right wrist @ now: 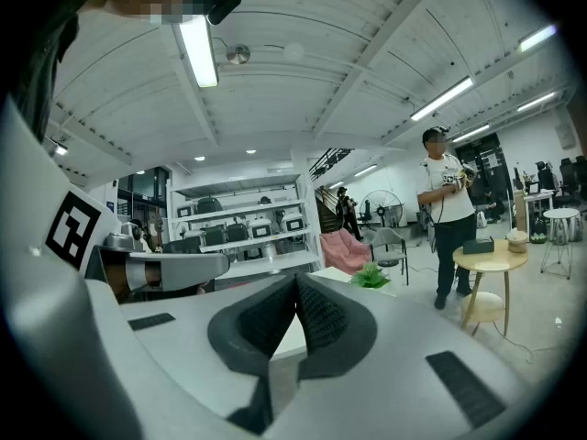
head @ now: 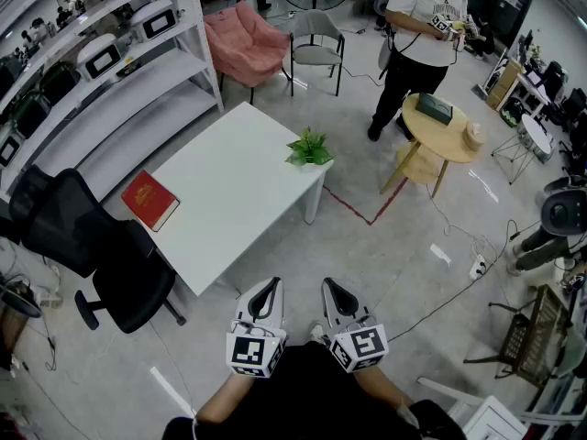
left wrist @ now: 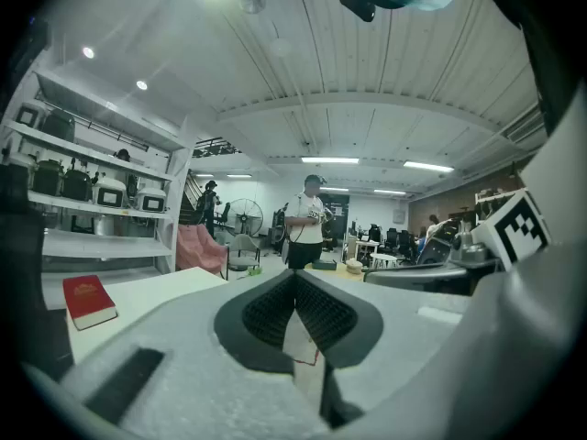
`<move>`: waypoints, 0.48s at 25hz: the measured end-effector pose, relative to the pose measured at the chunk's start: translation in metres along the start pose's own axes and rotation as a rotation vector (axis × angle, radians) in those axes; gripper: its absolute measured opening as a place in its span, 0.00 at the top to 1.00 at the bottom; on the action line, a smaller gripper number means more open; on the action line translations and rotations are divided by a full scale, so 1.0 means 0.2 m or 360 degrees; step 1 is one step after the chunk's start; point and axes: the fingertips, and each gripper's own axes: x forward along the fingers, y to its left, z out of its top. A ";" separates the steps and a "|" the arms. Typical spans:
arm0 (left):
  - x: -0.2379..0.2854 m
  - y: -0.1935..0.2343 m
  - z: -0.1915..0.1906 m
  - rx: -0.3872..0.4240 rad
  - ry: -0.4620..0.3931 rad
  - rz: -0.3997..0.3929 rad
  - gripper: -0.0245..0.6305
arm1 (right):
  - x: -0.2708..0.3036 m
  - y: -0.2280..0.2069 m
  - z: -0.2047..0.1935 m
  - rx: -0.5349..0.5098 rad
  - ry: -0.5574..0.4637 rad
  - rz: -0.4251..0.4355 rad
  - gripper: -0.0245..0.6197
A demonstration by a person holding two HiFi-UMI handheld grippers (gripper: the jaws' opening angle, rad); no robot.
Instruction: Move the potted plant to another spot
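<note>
White table (head: 229, 191) sits mid-workshop, with shelving behind and a black office chair (head: 101, 246) at its near-left side. The potted plant (head: 309, 148) is on the table's far-right corner, right by the edge. A red book (head: 149, 200) is well apart from it at the left edge.

Left gripper (head: 267, 289) and right gripper (head: 331, 289) are both held in close to the body, short of the table. On each the jaws are closed tip to tip with nothing between them.

Risks, my read:
- The plant is so near the corner that a sideways bump on approach likely tips it off onto the floor.
- Leaves cover the pot from above. Closing on foliage instead of the pot would probably slip or tear.
- Jaws need opening before reaching in, or the closed tips just shove it.
- A person (head: 417, 35) and a round wooden table (head: 440, 136) stand beyond that corner, so clearance looks tight there.

Orientation: the plant stands upright with its long axis vertical. The leaves fan up and out, with no obvious facing side.
</note>
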 end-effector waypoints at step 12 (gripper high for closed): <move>0.02 -0.03 0.02 -0.0036 0.0008 0.0016 0.94 | -0.01 -0.02 0.01 0.0015 -0.0013 0.0018 0.94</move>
